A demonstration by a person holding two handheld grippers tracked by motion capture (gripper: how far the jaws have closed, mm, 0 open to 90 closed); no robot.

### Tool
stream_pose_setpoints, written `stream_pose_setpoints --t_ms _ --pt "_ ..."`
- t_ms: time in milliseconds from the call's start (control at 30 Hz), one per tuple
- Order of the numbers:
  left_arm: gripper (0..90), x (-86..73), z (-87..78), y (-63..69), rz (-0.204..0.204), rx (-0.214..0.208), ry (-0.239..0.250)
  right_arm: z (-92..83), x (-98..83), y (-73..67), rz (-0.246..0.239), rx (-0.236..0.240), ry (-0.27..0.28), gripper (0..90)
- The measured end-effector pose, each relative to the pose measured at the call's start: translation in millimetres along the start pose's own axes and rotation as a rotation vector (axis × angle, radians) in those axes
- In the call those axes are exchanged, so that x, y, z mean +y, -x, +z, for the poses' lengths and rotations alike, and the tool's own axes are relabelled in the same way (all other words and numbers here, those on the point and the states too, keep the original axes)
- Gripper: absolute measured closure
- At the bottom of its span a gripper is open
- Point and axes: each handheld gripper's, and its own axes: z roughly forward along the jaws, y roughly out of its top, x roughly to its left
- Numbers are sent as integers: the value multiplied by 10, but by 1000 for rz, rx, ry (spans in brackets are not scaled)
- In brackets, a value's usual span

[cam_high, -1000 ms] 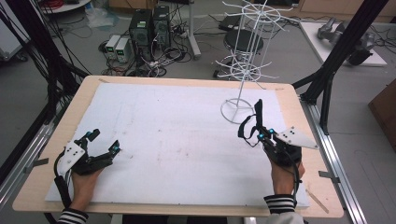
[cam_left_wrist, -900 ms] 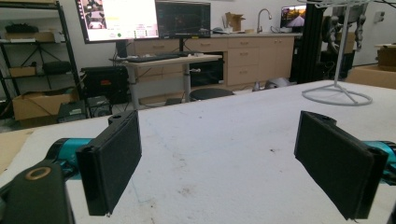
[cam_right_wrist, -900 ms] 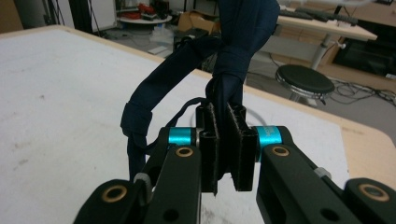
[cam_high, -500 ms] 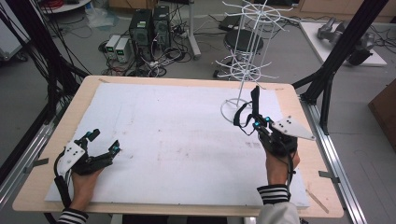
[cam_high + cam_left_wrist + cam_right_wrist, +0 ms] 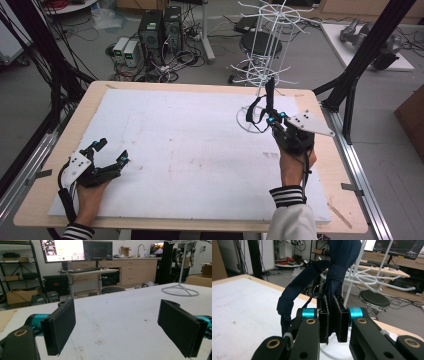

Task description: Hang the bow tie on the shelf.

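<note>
At the tabletop's (image 5: 150, 95) two o'clock, the right gripper (image 5: 270, 119) clenches a dark cloth strap (image 5: 337, 270) beside a white wire rack (image 5: 265, 50), while the left gripper (image 5: 111, 152) at eight o'clock gapes wide, holding nothing.

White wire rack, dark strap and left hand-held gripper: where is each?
white wire rack (image 5: 262, 56), high view, its upright pole.
dark strap (image 5: 297, 284), right gripper view, its loop.
left hand-held gripper (image 5: 112, 151), high view, between its open tips.

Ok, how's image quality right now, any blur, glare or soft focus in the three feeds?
High view: even light, no glare, slightly soft. Left gripper view: jaws sharp, table clear, monitors bright but readable. Right gripper view: dark strap in the closed jaws slightly soft up close, white wire rack behind sharper.
</note>
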Motion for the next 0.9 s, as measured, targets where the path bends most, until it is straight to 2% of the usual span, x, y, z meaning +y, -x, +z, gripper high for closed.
stream_pose_setpoints --t_ms 400,600,900 --pt "153 0 1 -2 -1 -1 0 177 139 4 -2 1 -7 841" --pt "153 0 0 -5 0 -1 -2 275 112 41 8 -14 -34 840" --pt "154 0 2 -6 -2 -1 -2 380 77 88 39 -22 -44 840"
